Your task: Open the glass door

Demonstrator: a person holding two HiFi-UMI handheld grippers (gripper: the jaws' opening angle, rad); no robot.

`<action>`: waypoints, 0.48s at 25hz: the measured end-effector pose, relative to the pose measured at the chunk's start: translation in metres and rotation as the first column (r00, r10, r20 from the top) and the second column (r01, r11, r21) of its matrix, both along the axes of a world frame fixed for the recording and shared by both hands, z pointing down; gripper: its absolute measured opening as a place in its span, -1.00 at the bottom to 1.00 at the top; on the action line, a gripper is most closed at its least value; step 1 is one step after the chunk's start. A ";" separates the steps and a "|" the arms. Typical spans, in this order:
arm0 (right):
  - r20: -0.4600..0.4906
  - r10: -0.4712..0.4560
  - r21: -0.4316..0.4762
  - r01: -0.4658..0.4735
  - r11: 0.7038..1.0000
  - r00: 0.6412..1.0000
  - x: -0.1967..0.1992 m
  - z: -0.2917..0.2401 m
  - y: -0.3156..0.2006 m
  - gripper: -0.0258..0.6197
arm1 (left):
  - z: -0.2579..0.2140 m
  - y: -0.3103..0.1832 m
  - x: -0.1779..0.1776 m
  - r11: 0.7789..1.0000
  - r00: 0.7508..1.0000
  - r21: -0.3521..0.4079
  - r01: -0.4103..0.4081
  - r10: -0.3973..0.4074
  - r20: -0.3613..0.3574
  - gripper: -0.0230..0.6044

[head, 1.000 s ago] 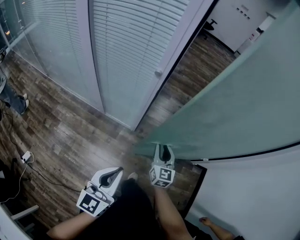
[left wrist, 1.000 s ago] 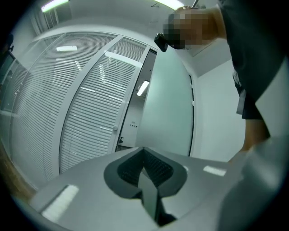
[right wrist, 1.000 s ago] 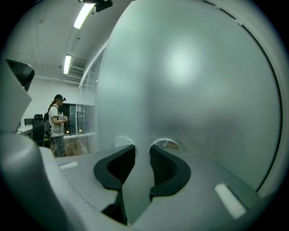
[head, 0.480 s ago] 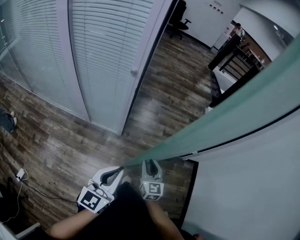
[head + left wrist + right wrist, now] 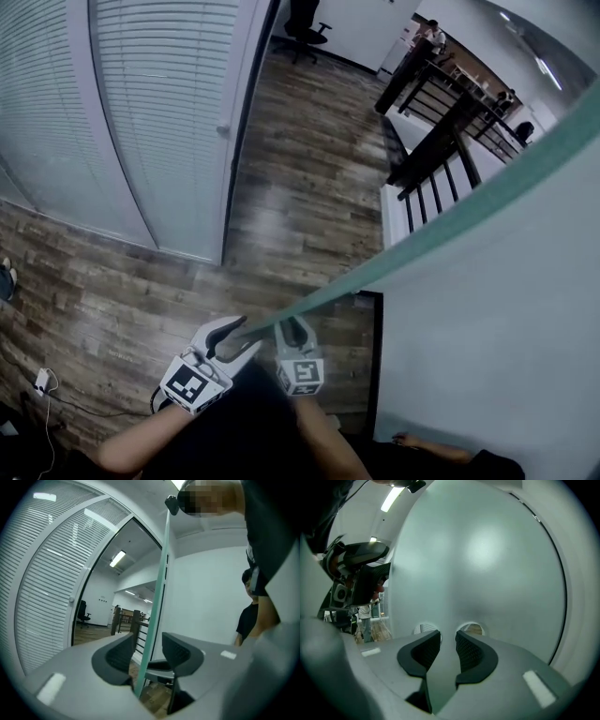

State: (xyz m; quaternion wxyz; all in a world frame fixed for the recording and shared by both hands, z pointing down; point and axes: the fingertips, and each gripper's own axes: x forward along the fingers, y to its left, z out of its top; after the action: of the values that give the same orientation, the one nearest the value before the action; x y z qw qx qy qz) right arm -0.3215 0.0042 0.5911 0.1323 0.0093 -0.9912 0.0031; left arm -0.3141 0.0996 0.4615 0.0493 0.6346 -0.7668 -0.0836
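The glass door (image 5: 450, 225) stands swung open and shows almost edge-on as a green band across the head view. My left gripper (image 5: 239, 336) is open, and its jaws have just been opening. The door's thin green edge (image 5: 159, 597) stands between the left gripper's (image 5: 147, 656) pads without being pressed. My right gripper (image 5: 293, 330) is right beside it, against the door. In the right gripper view the frosted face (image 5: 487, 564) fills the picture. The right gripper (image 5: 447, 648) is shut on a smooth grey-green part of the door that fills the gap.
A wall of white blinds (image 5: 159, 112) with a round knob (image 5: 223, 129) stands to the left, over a wood-plank floor (image 5: 300, 187). A black railing (image 5: 441, 131) and an office chair (image 5: 305, 19) lie beyond the doorway. A cable and plug (image 5: 42, 380) lie at lower left.
The door has swung from a broad frosted panel to nearly edge-on. Both grippers moved along with it. The left jaws, shut before, now stand open around the door's edge.
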 end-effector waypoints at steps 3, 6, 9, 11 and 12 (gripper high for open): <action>-0.014 -0.003 0.001 0.003 1.000 1.000 0.018 0.008 0.000 -0.58 | 0.008 -0.012 0.015 1.000 1.000 -0.016 -0.016 0.016 0.011 -0.36; -0.013 0.017 0.006 -0.016 1.000 1.000 0.026 0.007 0.000 -0.57 | 0.014 -0.018 0.018 0.997 0.999 -0.075 -0.015 0.018 0.049 -0.45; -0.028 0.021 0.037 -0.020 0.999 0.999 0.028 0.006 0.001 -0.56 | 0.017 -0.021 0.026 0.994 0.994 -0.100 -0.038 0.048 0.100 -0.49; -0.043 -0.007 0.053 0.010 0.999 0.999 0.034 0.005 0.003 -0.55 | 0.016 -0.023 0.036 0.995 0.993 -0.091 -0.045 0.055 0.106 -0.66; -0.049 -0.029 0.052 0.032 0.998 0.998 0.037 0.004 0.005 -0.50 | 0.016 -0.024 0.039 0.996 0.994 -0.085 -0.036 0.045 0.102 -0.74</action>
State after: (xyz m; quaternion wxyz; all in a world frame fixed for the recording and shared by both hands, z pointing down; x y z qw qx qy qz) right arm -0.2845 0.0093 0.5948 0.1558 -0.0021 -0.9875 -0.0255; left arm -0.2752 0.0758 0.4777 0.0374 0.6510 -0.7580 -0.0173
